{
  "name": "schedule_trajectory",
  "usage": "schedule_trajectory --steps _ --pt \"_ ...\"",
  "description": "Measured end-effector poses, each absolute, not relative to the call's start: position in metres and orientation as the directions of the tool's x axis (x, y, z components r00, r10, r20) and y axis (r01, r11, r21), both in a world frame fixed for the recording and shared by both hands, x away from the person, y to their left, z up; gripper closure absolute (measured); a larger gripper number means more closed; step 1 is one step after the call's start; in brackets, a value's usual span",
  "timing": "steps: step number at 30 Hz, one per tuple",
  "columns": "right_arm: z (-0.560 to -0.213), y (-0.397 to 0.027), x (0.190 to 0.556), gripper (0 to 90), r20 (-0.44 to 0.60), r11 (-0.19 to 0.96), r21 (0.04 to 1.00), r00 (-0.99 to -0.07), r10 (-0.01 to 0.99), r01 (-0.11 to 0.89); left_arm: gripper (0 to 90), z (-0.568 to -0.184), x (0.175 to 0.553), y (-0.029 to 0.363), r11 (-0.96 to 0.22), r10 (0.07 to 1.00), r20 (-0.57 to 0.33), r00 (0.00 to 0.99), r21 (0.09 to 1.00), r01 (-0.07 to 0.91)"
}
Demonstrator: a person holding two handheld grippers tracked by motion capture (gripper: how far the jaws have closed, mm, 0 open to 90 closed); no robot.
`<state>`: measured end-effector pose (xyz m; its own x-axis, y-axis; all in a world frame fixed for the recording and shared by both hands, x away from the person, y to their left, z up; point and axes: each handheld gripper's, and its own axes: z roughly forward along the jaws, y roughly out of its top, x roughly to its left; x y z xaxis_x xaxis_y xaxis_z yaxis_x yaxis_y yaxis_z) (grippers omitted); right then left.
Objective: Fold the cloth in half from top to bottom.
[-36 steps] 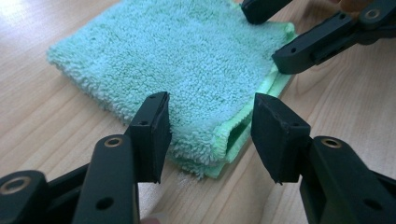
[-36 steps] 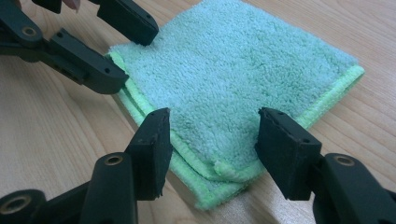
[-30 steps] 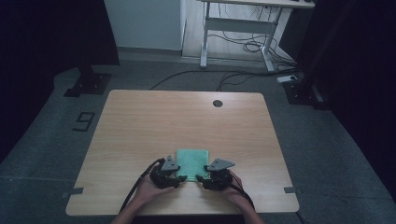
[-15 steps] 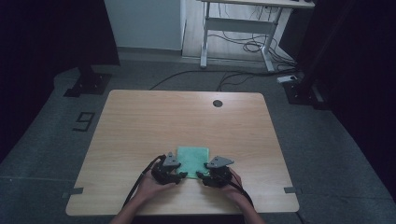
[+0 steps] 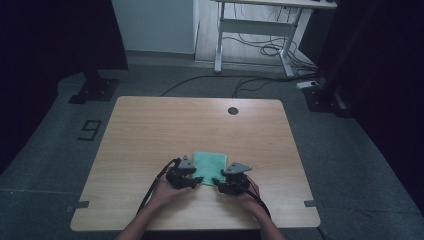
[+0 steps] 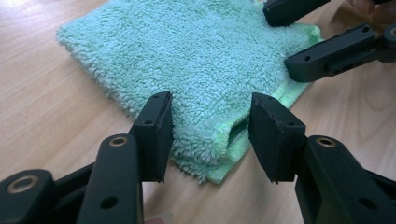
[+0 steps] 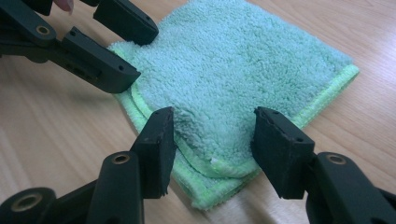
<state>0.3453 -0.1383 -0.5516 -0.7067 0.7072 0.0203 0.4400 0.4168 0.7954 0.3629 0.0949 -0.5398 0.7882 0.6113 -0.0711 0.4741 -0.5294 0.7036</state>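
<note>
Standing at the near edge of the light wooden desk point(image 5: 150, 130), a person holds one set of black two-jaw tongs in each hand, both aimed at a folded mint-green terry cloth point(image 5: 210, 162) that lies flat on the desk between the two hands.

1. Left tongs point(image 6: 210, 135): jaws partly open, straddling the near corner of the cloth. The pads stand just beside the folded layers without pressing on them. Nothing is gripped.
2. Right tongs point(image 7: 212, 140): jaws partly open to a similar width, straddling the other near corner, where the green stitched hem is stacked in layers. The pads stand clear of the pile. Nothing is gripped.

Change since a second ago: in the high view, the left tongs point(image 5: 184, 176) have shifted slightly across the desk toward the cloth, while the right tongs point(image 5: 231, 181) sit much where they were. The cloth has not moved.

Meaning for the work: both tools now appear lined up on the two near corners, so the approach looks complete. The likely next step is to close each pair on its corner. Care is needed to catch the intended layers, since the fold presents several edges close together.
</note>
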Motion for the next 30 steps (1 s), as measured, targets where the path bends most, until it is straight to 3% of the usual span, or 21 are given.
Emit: schedule_trajectory --steps 16,30 --pt "-0.551 -0.138 0.359 48.1 0.018 0.395 0.798 -0.673 0.74 0.456 50.8 -0.541 0.378 0.091 -0.501 0.638 -0.078 0.766 0.713 0.49" --pt "-0.536 -0.16 0.335 42.5 0.057 0.3 0.863 -0.67 0.74 0.406 45.4 -0.517 0.348 0.11 -0.442 0.65 -0.066 0.757 0.777 0.448"
